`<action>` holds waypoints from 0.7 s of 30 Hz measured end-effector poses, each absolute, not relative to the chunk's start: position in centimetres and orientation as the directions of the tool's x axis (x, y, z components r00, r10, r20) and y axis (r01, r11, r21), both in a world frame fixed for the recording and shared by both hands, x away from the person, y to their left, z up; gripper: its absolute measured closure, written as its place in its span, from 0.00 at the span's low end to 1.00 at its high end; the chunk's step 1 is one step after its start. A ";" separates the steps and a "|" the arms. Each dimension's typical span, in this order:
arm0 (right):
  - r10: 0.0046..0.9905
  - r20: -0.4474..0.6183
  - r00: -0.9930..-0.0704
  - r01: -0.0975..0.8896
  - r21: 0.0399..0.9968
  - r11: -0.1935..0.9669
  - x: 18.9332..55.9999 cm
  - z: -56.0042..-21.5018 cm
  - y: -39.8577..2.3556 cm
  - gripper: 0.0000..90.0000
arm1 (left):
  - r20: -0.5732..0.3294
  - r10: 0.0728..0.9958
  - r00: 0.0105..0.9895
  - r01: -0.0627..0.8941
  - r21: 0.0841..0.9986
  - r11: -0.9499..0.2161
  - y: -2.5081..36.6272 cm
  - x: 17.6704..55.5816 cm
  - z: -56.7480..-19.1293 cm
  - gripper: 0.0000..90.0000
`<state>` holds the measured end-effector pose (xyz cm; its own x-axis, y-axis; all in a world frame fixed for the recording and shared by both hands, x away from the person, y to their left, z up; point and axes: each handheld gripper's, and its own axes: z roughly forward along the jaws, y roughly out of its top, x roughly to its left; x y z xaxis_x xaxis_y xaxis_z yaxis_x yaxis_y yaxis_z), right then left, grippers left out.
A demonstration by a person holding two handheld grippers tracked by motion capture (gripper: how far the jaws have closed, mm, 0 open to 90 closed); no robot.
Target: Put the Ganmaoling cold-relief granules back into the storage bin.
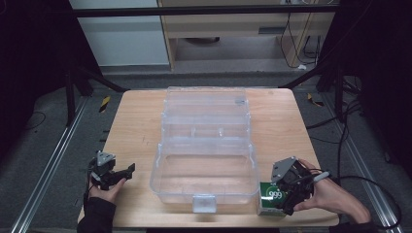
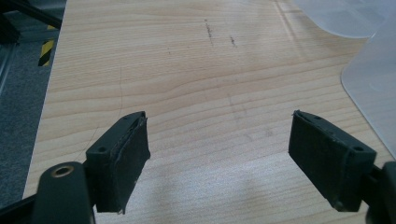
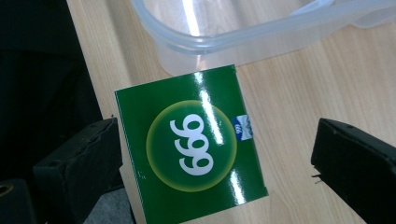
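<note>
Green box [image 3: 191, 151] with white numbers sits flat on the desk [image 1: 141, 126], close to the front edge and just beside the front right corner of the big see-through case [image 1: 204, 165]. It looks like it was put there so the right hand can reach it fast and then lift it over the low wall next to it.

Right tool [image 1: 285, 198] hangs over the green box. In the right gripper view its two black jaws stand wide, one on each side of the box, and the pads do not press on it yet. My guess is that the wide gap is there so the box can fit between them before they squeeze.

Left tool [image 1: 118, 174] rests low by the front left part of the desk, well apart from the case. Its jaws are wide too, with only bare wood between them. It seems to be waiting out of the way.

The see-through case lies open, with its lid [image 1: 206, 104] folded back toward the far side. The front tub looks empty. The middle part has small walls, and I see nothing in those spaces either.
</note>
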<state>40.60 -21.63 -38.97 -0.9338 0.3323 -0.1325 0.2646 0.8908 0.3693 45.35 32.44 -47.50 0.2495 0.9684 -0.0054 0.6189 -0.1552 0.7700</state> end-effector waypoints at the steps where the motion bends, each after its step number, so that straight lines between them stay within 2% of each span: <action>1: 0.333 -0.131 -0.934 0.267 0.363 0.893 40.6 -39.1 -21.6 0.02 | -0.005 0.968 0.250 0.619 0.769 -0.156 32.4 45.4 -47.5 0.22; 21: 0.282 -0.104 -0.954 0.244 0.279 0.929 40.8 -41.9 -20.4 0.02 | -0.003 0.968 0.251 0.620 0.768 -0.159 32.4 45.4 -47.5 0.22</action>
<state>40.82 -20.41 -41.85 -0.9538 0.2821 -0.1037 0.2442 0.9286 0.2795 45.36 32.44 -47.52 0.2515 0.9679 -0.0032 0.6201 -0.1586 0.7683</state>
